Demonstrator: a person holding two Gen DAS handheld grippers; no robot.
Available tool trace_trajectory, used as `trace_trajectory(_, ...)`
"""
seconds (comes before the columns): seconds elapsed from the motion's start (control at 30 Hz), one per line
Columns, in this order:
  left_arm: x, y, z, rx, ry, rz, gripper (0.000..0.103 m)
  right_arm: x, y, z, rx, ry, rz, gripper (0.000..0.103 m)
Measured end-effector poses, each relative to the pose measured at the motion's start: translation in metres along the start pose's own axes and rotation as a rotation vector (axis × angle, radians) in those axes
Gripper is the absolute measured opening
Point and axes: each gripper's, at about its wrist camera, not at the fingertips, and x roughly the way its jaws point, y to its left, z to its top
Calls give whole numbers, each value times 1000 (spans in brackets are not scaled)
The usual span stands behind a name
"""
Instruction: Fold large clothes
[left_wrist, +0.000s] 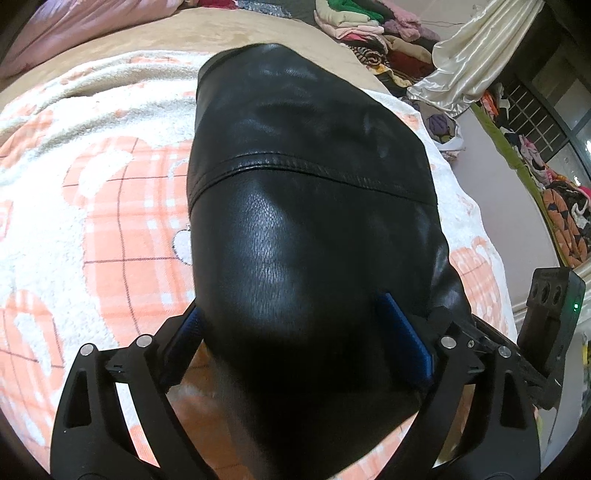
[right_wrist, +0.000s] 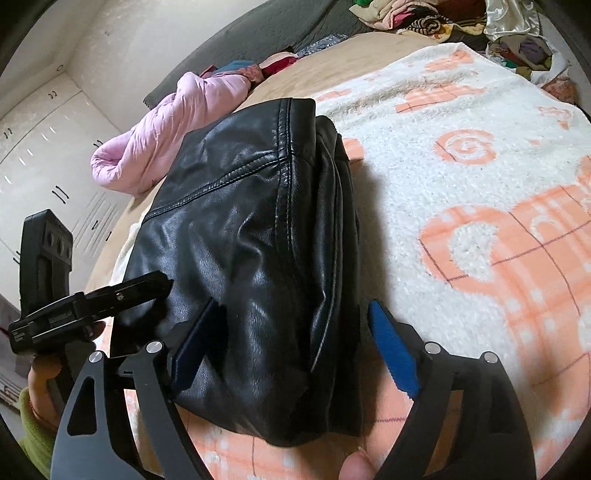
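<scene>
Both grippers — left gripper, right gripper — straddle the folded black leather jacket, fingers spread, seemingly unclamped.

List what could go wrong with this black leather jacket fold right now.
1. The black leather jacket is a thick, bulging bundle; both the left gripper and the right gripper straddle it with jaws open, so it may spring open.
2. The glossy leather could slip on the fleecy blanket when pushed.

Both grippers are spread wide, the left gripper and the right gripper side by side, each with its fingers apart
</scene>
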Motion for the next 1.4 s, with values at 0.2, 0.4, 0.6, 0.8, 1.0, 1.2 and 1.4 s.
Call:
trace_trajectory(0.2,-23,0,-9,32,-37,21,91,-6,0,-10,20,-15,-44,88)
trace_trajectory(0.4,-48,-2,-19,71,-76,54,93,-21,5,-18,17,-49,-62,88)
trace_trajectory(0.6,-66,-11,-29,84,-104,74,93,-48,15,-30,3,-111,-75,95)
trace_trajectory(0.8,-80,-21,-47,97,-139,80,93,-80,34,-43,-53,-175,-91,98)
trace_trajectory(1.0,-91,-26,-72,91,-191,75,93,-105,51,-58,-104,-226,-101,99)
trace_trajectory(1.2,-96,-30,-100,95,-222,63,93,-124,56,-76,-133,-261,-119,99)
trace_trajectory(1.4,-102,-32,-121,99,-251,71,94,-130,61,-93,-181,-270,-161,99)
